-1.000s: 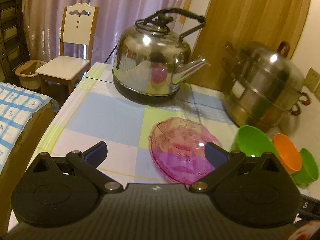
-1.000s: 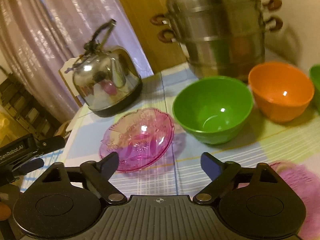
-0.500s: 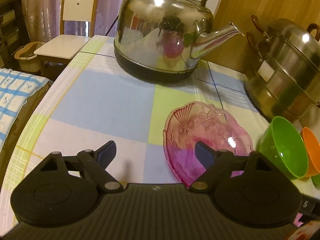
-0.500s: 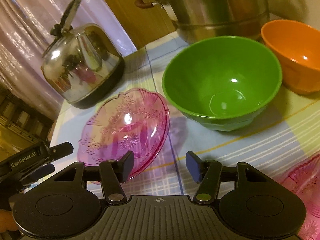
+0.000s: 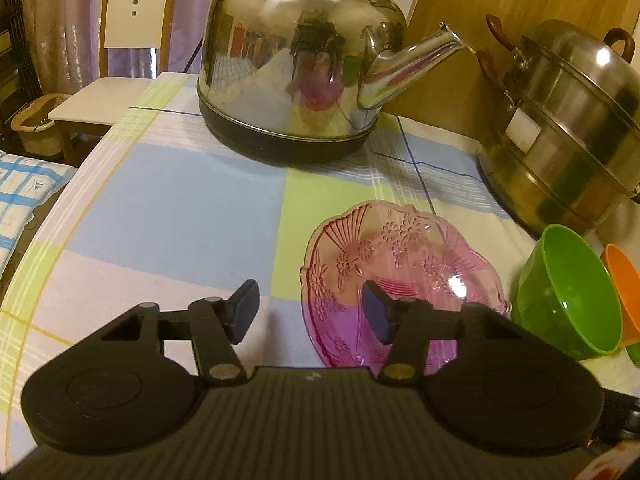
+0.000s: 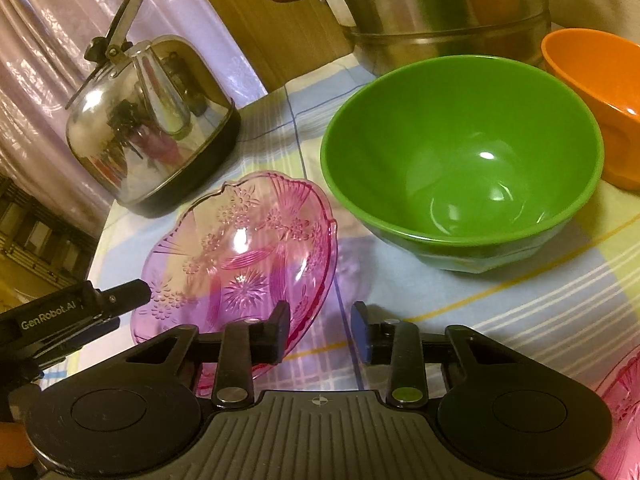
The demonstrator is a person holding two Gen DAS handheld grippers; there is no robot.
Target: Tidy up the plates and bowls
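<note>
A pink glass plate (image 5: 400, 256) (image 6: 240, 248) lies on the checked tablecloth (image 5: 180, 208). My left gripper (image 5: 311, 313) straddles its left rim, one finger on the cloth and one over the plate's inside. Its jaws are closing, with a gap still showing at the rim. My right gripper (image 6: 321, 334) straddles the plate's opposite rim, its jaws also closing and not pressing on it. The left gripper (image 6: 120, 306) shows at the plate's far side in the right wrist view. A green bowl (image 5: 568, 292) (image 6: 460, 168) and an orange bowl (image 5: 622, 288) (image 6: 592, 80) stand beside the plate.
A steel kettle (image 5: 296, 60) (image 6: 152, 128) and a stacked steel steamer pot (image 5: 568, 128) (image 6: 440, 12) stand behind the dishes. A second pink plate (image 6: 624, 400) shows at the lower right edge. Another green bowl (image 5: 634, 350) peeks out. A chair (image 5: 120, 40) stands beyond the table's far end.
Both grippers came down and forward to the pink plate, which now looks larger. Both pairs of jaws have narrowed around its rim. The plate and bowls have not moved.
</note>
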